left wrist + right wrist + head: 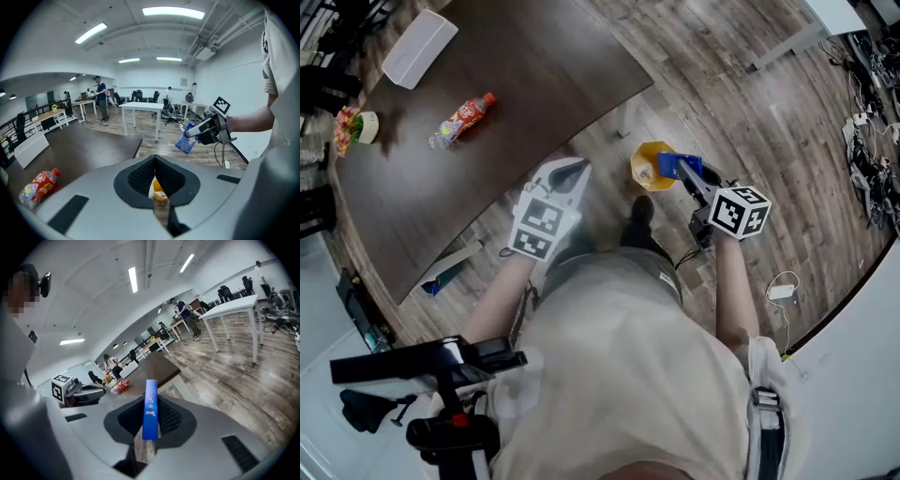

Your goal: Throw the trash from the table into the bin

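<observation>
Where its jaws meet, the right hand-held gripper [151,392] pinches a blue packet [150,413] edge-on.

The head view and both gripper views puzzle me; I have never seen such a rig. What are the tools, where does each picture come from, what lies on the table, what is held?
A person holds a two-jaw gripper in each hand; the marker cubes are part of them. The head view looks down from the person's head at the left gripper and right gripper. The other two pictures come from cameras riding on each gripper, looking along its jaws. On the dark table lie a plastic bottle and a white box. The left gripper is shut on a yellow wrapper, the right on a blue packet.
</observation>
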Available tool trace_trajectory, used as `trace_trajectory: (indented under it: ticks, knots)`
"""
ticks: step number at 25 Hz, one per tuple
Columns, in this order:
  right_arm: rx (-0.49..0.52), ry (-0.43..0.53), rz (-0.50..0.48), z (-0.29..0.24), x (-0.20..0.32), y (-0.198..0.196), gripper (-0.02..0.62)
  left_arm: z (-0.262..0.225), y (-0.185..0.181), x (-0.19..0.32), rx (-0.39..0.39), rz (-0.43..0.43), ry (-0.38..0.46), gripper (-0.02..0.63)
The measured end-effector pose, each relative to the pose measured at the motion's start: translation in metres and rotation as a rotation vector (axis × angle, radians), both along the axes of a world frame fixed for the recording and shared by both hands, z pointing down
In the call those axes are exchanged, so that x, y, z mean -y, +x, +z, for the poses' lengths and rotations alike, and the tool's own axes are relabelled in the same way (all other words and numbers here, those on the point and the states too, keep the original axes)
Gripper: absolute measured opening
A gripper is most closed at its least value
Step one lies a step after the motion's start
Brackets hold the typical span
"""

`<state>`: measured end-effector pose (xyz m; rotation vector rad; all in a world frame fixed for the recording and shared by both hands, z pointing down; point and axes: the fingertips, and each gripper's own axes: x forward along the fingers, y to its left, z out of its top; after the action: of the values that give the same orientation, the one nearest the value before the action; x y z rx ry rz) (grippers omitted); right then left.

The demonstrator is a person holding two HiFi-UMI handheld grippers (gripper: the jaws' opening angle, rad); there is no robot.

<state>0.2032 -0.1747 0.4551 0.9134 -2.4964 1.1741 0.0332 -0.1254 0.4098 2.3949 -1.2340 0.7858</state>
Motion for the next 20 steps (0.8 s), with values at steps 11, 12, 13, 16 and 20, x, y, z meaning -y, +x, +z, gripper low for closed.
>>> trace_trajectory:
  ticks: [11, 12, 13, 16, 20]
  knots:
    - [-0.017, -0.186, -0.060, 0.093, 0.057, 0.041, 0.052, 0.047, 0.060, 0.062, 0.067, -0.015, -0.084, 0.013]
    - [-0.023, -0.194, -0.073, 0.103, 0.060, 0.036, 0.052, 0.057, 0.060, 0.066, 0.066, -0.010, -0.089, 0.014]
    - [-0.038, -0.199, -0.084, 0.114, 0.063, 0.031, 0.052, 0.069, 0.060, 0.070, 0.063, -0.003, -0.098, 0.014]
    - [-0.091, -0.217, -0.100, 0.158, 0.070, 0.021, 0.052, 0.111, 0.063, 0.076, 0.056, 0.031, -0.132, 0.014]
    - [-0.150, -0.294, -0.131, 0.227, 0.062, 0.013, 0.052, 0.164, 0.073, 0.069, 0.050, 0.096, -0.186, 0.014]
